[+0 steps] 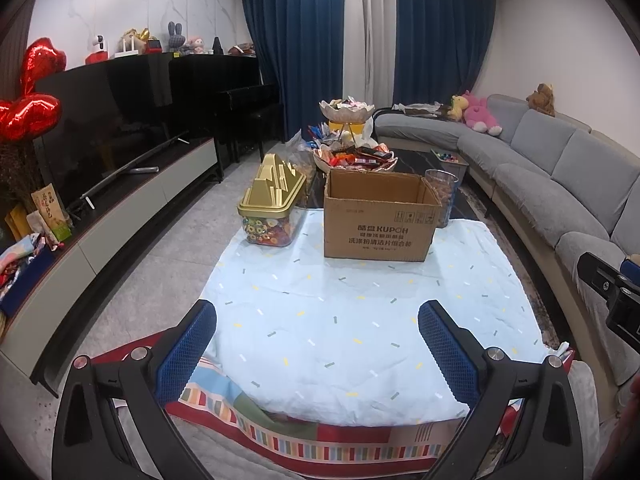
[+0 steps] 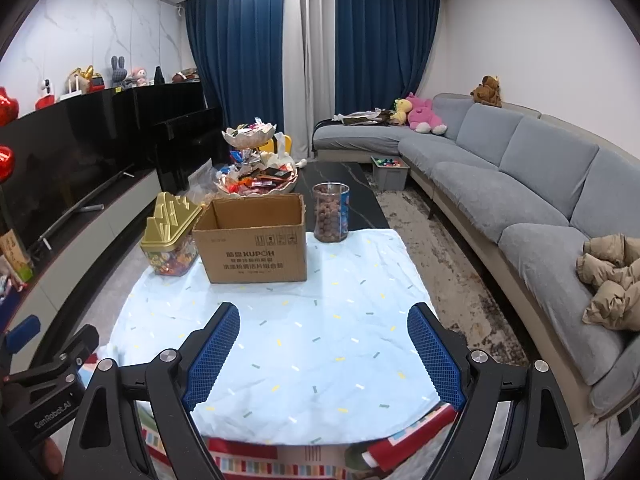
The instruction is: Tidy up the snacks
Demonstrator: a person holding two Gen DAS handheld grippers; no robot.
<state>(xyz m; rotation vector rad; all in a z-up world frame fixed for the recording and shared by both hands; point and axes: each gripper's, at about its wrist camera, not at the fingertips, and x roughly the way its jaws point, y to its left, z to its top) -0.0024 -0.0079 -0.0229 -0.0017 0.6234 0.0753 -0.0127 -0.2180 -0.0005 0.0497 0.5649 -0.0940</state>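
Observation:
An open brown cardboard box (image 1: 380, 216) (image 2: 252, 240) stands on a light blue cloth (image 1: 340, 320) (image 2: 300, 320). Left of it is a clear candy tub with a gold lid (image 1: 272, 204) (image 2: 170, 236). Right of it is a clear jar of brown snacks (image 1: 442, 196) (image 2: 331, 212). Behind, a tiered dish (image 1: 352, 152) (image 2: 256, 176) is heaped with wrapped snacks. My left gripper (image 1: 318, 320) is open and empty above the near cloth. My right gripper (image 2: 324, 324) is also open and empty, well short of the box.
A grey sofa (image 1: 560, 184) (image 2: 520, 184) curves along the right. A black TV unit and piano (image 1: 140, 120) (image 2: 100, 140) line the left. A dark coffee table (image 2: 340, 192) extends behind the box. A grey toy bin (image 2: 390, 172) sits on the floor.

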